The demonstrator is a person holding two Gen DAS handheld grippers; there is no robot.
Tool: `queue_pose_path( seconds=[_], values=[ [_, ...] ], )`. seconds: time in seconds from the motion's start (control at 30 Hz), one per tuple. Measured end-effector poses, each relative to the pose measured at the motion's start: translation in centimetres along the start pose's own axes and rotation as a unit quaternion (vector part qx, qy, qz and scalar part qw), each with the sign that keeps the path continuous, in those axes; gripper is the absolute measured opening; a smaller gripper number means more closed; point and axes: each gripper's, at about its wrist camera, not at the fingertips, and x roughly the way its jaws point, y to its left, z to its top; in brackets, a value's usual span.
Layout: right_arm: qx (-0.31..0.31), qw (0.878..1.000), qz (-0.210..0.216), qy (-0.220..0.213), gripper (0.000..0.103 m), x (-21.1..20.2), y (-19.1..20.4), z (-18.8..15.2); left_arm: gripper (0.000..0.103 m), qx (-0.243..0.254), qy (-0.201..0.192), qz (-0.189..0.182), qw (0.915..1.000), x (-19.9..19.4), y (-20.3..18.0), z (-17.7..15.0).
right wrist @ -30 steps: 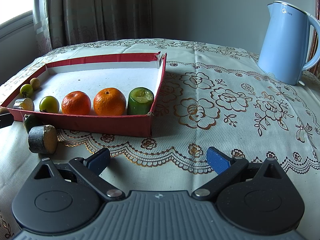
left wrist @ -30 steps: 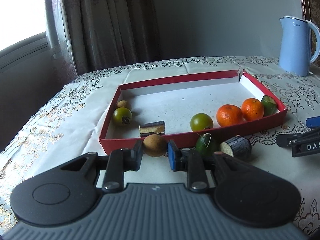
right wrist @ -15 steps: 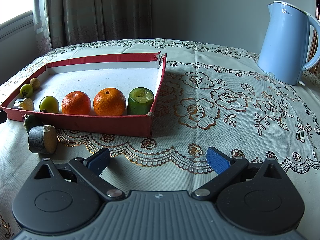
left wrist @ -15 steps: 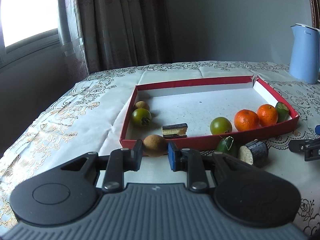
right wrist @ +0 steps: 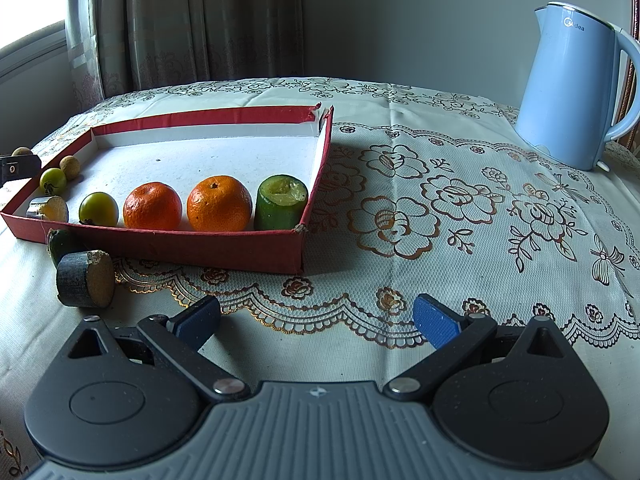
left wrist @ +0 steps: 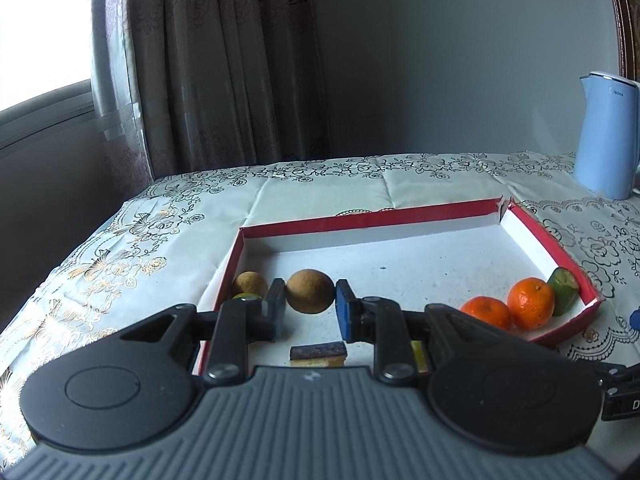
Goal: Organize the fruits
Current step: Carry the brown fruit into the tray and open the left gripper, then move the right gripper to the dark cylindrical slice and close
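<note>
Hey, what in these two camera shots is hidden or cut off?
- Left wrist view: green fruit in the red tray, mostly behind the left hand-held gripper.
- Left wrist view: yellow piece, largely behind that finger.
- Right wrist view: held brown fruit, cut by the left edge.

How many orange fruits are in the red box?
2. One orange fruit and a second orange fruit sit side by side along the near wall of the red box, between a small green fruit and a cut green piece. None looks hidden.

Bare tray floor (right wrist: 192, 160) behind the front fruit row (right wrist: 184, 206).
</note>
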Motion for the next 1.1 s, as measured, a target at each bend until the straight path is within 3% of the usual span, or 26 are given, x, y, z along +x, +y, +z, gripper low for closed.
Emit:
queue_pose_path(
  seconds=[0.6, 0.93, 1.0, 1.07, 1.1],
  values=[
    [0.0, 1.0, 0.0, 0.0, 0.103, 0.0, 0.0, 0.0, 0.024, -0.027, 0.056, -0.019, 0.9979, 6.1, 0.3, 0.5],
    [0.0, 1.0, 0.0, 0.0, 0.103, 0.1, 0.0, 0.0, 0.026, -0.036, 0.04, -0.014, 0.9985, 4.5, 1.2, 0.5],
    [0.0, 1.0, 0.0, 0.0, 0.103, 0.1, 0.0, 0.0, 0.044, -0.034, 0.023, -0.008, 0.9991, 2.6, 1.7, 0.2],
    [0.0, 1.0, 0.0, 0.0, 0.103, 0.1, 0.0, 0.0, 0.087, -0.032, 0.005, 0.006, 0.9994, 0.7, 2.1, -0.4],
    [0.0, 1.0, 0.0, 0.0, 0.103, 0.1, 0.0, 0.0, 0.091, -0.033, -0.013, 0.018, 0.9992, -0.8, 2.4, -1.0]
  ],
)
